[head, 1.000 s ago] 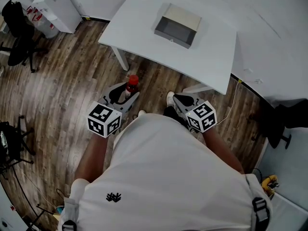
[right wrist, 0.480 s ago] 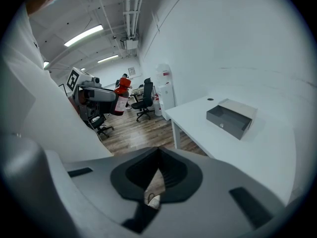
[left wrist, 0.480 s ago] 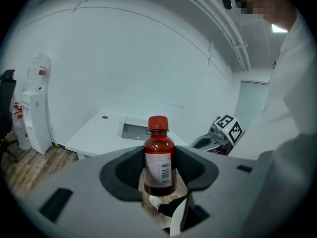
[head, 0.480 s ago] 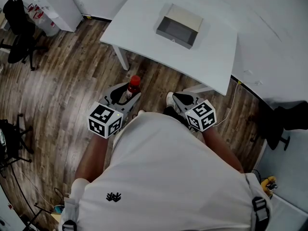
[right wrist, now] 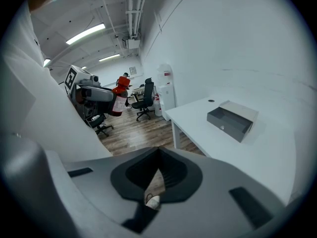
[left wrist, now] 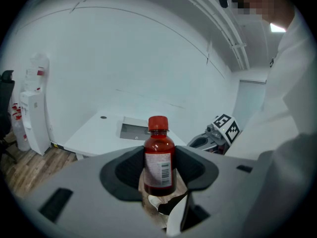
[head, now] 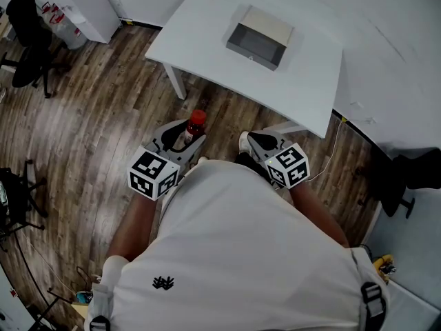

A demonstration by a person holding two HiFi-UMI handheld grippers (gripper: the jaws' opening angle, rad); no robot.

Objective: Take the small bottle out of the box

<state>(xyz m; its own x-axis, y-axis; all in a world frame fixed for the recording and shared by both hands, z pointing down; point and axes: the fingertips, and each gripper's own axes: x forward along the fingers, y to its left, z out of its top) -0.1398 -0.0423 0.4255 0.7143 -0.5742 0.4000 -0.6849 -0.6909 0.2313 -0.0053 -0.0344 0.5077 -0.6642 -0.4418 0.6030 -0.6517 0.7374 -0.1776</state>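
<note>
The left gripper (left wrist: 158,171) is seen closed partway on the small bottle (left wrist: 159,158). Its dark pads are pressed against the two sides of the labelled body, and the bottle is kept upright between them. The hold is placed at mid-body, over the white label and below the shoulder. The red cap and the neck are left clear above the jaws.

The bottle is judged to be light and stiff, with dark red liquid filling it to near the neck. Whether it is glass or plastic cannot be told, so a drop to the wooden floor (head: 103,116) is best treated as a risk. The round wall is likely smooth, and the paper label is probably the least slippery place to grip.

The bottle is already out of the open grey box (head: 253,51), which lies on the white table (head: 200,43), well apart from both grippers. The right gripper (right wrist: 157,168) is closed on nothing, its jaw tips meeting.
</note>
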